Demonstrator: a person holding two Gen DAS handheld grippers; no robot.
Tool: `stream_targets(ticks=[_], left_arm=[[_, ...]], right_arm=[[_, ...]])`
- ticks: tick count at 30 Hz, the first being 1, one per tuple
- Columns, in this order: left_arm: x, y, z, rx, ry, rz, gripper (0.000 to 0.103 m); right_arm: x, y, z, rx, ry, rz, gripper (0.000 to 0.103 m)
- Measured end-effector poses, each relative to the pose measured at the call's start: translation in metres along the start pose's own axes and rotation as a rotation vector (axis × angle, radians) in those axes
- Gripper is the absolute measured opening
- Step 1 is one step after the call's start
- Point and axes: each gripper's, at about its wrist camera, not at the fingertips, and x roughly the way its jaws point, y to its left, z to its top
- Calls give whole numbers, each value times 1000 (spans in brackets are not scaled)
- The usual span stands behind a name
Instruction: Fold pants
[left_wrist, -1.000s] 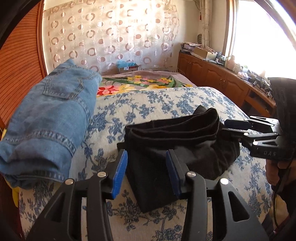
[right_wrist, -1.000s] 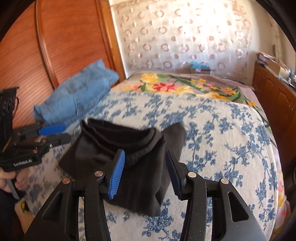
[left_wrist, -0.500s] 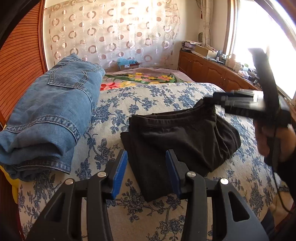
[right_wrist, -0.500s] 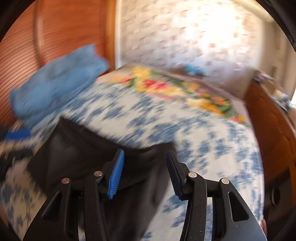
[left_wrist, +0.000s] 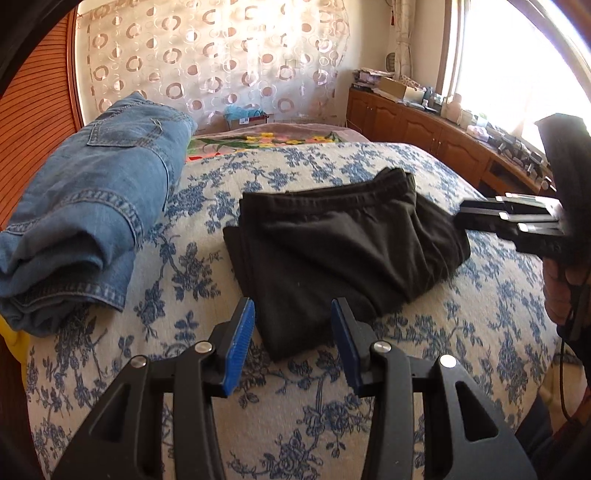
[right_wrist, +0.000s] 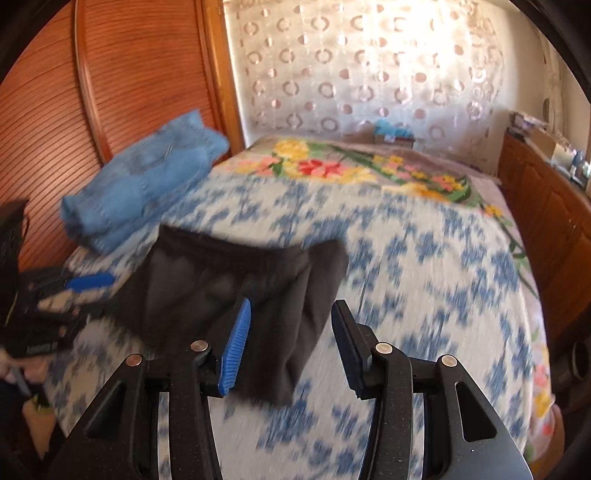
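Black pants (left_wrist: 332, 240) lie folded into a thick rectangle on the flowered bedspread (left_wrist: 295, 406), waistband toward the far side. My left gripper (left_wrist: 292, 306) hovers over their near corner, open, with nothing pinched between its blue pads. In the blurred right wrist view the pants (right_wrist: 221, 280) lie below and beyond my right gripper (right_wrist: 291, 306). Its jaws are closing a little, but the pads press on nothing. From the left wrist view the right gripper (left_wrist: 480, 214) hangs just off the pants' right edge. The left gripper (right_wrist: 85, 291) shows at the left.
Folded blue jeans (left_wrist: 99, 206) lie left of the black pants, along the ribbed wooden headboard (right_wrist: 122, 85). A flower-patterned blanket (right_wrist: 332, 166) covers the far end of the bed. Wooden cabinets (left_wrist: 424, 129) with clutter stand under the window at right.
The right gripper has come off the pants' right edge and drawn back to the right. My left gripper has backed away toward the near corner. The pants now lie flatter.
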Motion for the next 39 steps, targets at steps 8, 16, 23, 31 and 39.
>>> stream_targets(ticks=[8, 16, 23, 31, 39], left_arm=[[4, -2, -7, 9, 31, -12, 42], [13, -3, -9, 18, 52, -26, 27], [-6, -1, -9, 26, 1, -38, 9], [-20, 6, -26, 20, -31, -35, 8], [-37, 3, -37, 13, -43, -52, 7]], right_arm=[[7, 7, -30, -5, 50, 31, 43], [17, 10, -27, -22, 72, 31, 34], [-2, 2, -26, -26, 28, 57, 9], [-23, 12, -36, -55, 28, 76, 8], [-42, 21, -52, -45, 20, 109, 8]])
